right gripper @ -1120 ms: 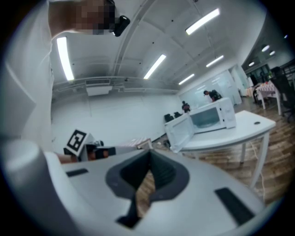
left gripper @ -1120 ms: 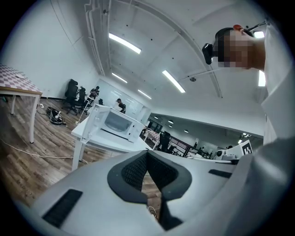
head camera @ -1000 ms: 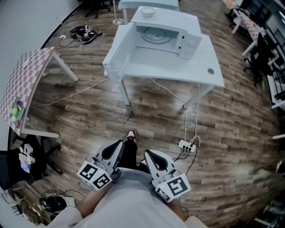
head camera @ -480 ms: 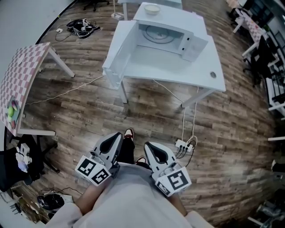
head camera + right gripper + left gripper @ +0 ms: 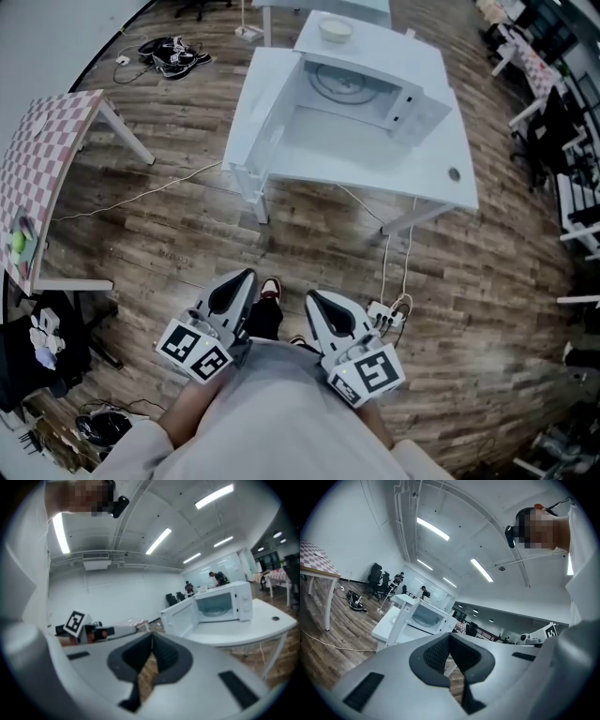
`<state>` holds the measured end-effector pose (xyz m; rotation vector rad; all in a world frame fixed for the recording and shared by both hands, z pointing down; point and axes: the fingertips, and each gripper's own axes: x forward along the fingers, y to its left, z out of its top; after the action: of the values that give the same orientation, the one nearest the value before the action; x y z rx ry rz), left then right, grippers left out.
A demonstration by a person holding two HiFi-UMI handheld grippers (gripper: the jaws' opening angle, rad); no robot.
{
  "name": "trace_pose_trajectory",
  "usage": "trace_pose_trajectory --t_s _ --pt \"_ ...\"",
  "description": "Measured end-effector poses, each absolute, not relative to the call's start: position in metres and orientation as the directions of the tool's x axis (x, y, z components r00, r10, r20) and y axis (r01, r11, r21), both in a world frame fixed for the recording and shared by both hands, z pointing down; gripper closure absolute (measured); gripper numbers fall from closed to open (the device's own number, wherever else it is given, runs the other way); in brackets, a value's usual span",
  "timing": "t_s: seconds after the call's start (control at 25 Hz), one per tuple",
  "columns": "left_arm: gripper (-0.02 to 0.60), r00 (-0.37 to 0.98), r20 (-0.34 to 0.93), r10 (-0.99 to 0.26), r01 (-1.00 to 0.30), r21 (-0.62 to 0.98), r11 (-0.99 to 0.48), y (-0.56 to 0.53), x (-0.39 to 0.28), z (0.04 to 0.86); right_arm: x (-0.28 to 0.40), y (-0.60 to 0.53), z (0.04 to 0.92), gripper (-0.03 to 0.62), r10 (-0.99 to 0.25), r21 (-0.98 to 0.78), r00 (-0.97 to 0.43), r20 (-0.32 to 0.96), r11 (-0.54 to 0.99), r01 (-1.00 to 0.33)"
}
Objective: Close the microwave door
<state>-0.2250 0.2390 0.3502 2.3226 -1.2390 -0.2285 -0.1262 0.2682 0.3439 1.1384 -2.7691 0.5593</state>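
Your left gripper (image 5: 246, 277) and right gripper (image 5: 312, 300) are clenched and empty. The microwave (image 5: 366, 89) stands at upper centre, its door (image 5: 262, 122) swung open leftward. The door is likely a light, rigid panel, so push its outer face near the free edge.

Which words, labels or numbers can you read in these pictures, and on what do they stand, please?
No text can be read anywhere.
Microwave panel: any print by the knobs is too small to read.
Left cube and right cube: black-and-white square markers only, no letters or digits.
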Motion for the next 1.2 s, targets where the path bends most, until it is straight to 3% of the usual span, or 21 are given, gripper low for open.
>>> trace_pose_trajectory --t_s 0.56,1.2 --pt "0.569 0.567 0.043 -0.823 -0.728 0.495 -0.475 0.161 -0.287 0.344 -0.168 0.192 0.339 0.571 -0.72 -0.256 -0.654 0.23 0.604 -0.755" --pt "0.569 0.578 0.035 -0.815 -0.727 0.475 -0.495 0.099 -0.308 0.35 -0.192 0.155 0.346 0.571 -0.717 -0.255 -0.657 0.232 0.608 -0.752"
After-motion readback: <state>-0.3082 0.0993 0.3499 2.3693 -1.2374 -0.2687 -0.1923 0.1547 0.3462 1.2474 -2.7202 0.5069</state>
